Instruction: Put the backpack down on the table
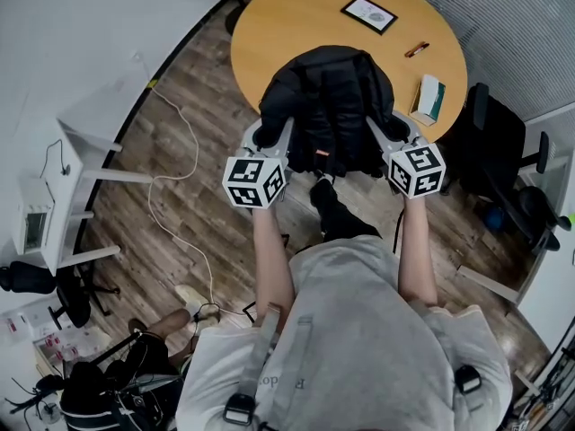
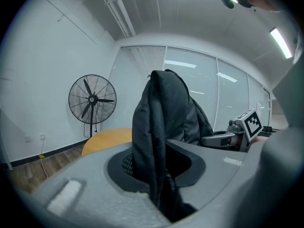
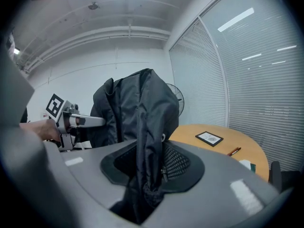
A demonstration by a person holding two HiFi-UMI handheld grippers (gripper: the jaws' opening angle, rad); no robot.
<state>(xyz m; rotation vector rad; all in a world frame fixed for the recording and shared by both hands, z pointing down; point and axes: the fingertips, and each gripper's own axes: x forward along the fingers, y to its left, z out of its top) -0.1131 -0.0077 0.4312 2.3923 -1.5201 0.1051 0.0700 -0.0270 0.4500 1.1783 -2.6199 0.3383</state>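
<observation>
**Right: backpack clamped in both grippers, not set down yet**

Left gripper [image 2: 154, 170]: jaws partly closed and pinching a fold of black fabric on the backpack's [image 1: 328, 106] left side. Right gripper [image 3: 147, 175]: same thing, clenched on a fold by a zip on the right side. Neither is empty. Both point roughly level, tipped slightly down.

The backpack hangs upright between them. From the head view it sits over the near edge of the round wooden worktop [image 1: 296, 25]. I can't tell whether its base touches the wood yet. My read is that it's being carried.

How I'd do the set-down:
- Take both grippers further in over the worktop so the whole base has wood under it, not the rim.
- Lower both at the same rate and keep the bag level. One side dropping first will make it flop.
- Don't release until the fabric goes slack in the jaws.
- Stay short of the small items on the far side.

Count:
- 2 grippers
- 1 backpack
- 1 worktop
- 1 framed picture [image 1: 369, 13], far side
- 1 pen [image 1: 416, 49], right of the picture
- 1 green-and-white pack [image 1: 429, 98], just beside the backpack's right shoulder and the closest hazard
- 1 standing fan [image 2: 92, 99], beyond the worktop
</observation>
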